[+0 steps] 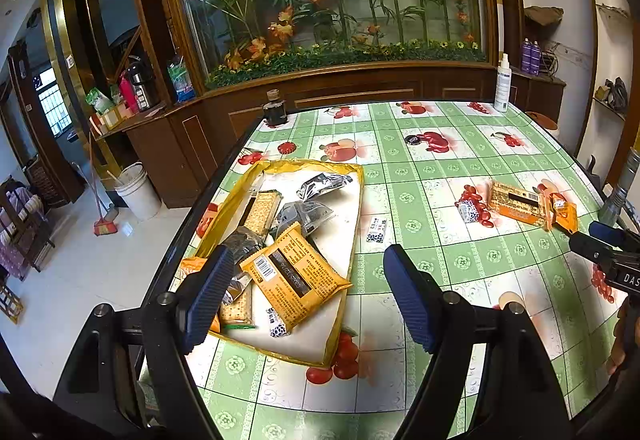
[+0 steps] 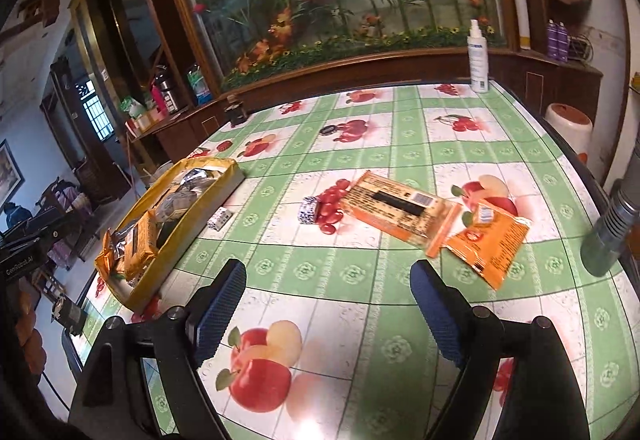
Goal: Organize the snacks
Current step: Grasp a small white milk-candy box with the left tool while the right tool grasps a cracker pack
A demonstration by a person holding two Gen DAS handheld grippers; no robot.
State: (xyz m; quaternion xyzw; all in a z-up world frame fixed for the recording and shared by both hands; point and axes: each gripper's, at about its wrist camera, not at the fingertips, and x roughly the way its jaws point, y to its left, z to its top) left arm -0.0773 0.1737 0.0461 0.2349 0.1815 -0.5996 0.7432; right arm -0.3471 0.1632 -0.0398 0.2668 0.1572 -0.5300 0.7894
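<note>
A yellow-rimmed tray [image 1: 357, 200] on the left of the table holds several snacks: an orange packet [image 1: 296, 276], cracker packs [image 1: 262, 210] and silver pouches [image 1: 322, 184]. My left gripper [image 1: 308, 280] hangs open over the tray's near end, its pads touching nothing. Loose on the cloth lie a long orange cracker pack [image 2: 396, 210], a small orange pouch [image 2: 486, 240], a blue-white candy [image 2: 310, 210] and a small white packet [image 2: 220, 218]. My right gripper [image 2: 326, 292] is open and empty above the table, nearer than the orange packs. The tray [image 2: 192, 236] lies to its left.
A fruit-print cloth covers the table [image 2: 360, 340]. At the far edge stand a white spray bottle [image 2: 478, 56] and a dark jar [image 1: 275, 108]. A grey metal cylinder [image 2: 612, 228] leans at the right edge. A wooden cabinet with a plant display runs behind the table.
</note>
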